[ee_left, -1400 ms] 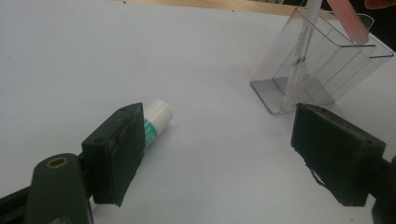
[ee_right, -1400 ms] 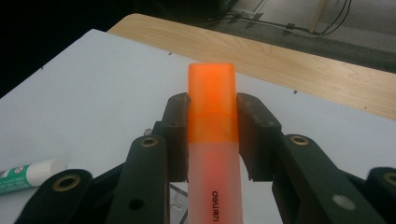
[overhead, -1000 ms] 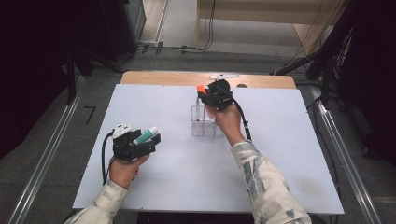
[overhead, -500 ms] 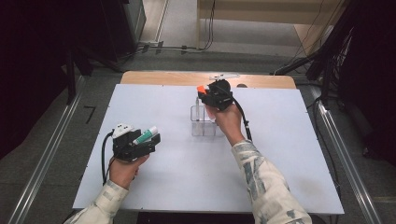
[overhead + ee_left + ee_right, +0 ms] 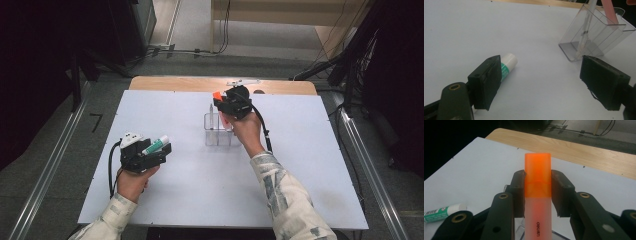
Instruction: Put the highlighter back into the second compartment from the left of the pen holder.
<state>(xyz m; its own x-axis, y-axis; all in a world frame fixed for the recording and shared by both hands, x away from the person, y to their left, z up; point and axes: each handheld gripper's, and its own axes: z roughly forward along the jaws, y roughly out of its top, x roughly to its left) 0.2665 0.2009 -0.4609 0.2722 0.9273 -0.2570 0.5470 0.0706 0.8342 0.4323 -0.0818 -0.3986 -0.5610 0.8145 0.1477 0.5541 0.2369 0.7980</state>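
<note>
- Right gripper (image 5: 537,192) is up over the far middle of the white table (image 5: 310,165), and its jaws are clamped on an orange highlighter (image 5: 537,195), one pad on each side of the barrel just below the cap.
- In the right gripper view the highlighter stands upright between the jaws, orange cap on top, paler body running down (black lettering on the lower barrel).
- From the high view, the right gripper (image 5: 234,104) sits directly above a clear plastic holder (image 5: 218,131), with the orange cap poking out at its upper left.
- The left gripper view shows the clear plastic holder (image 5: 596,35) has compartments; a thin white pen (image 5: 585,30) leans in one, and the pink lower body of the highlighter (image 5: 610,12) reaches into the top of another at the far side.
- Left gripper (image 5: 541,82) rests low near the table's left side, jaws spread wide with nothing between them.
- A green-and-white glue stick (image 5: 506,65) lies flat on the table just beside the left jaw's tip (touching or not, I cannot tell).
- In the high view the glue stick (image 5: 155,145) appears right at the left gripper (image 5: 142,154), well apart from the holder.
</note>
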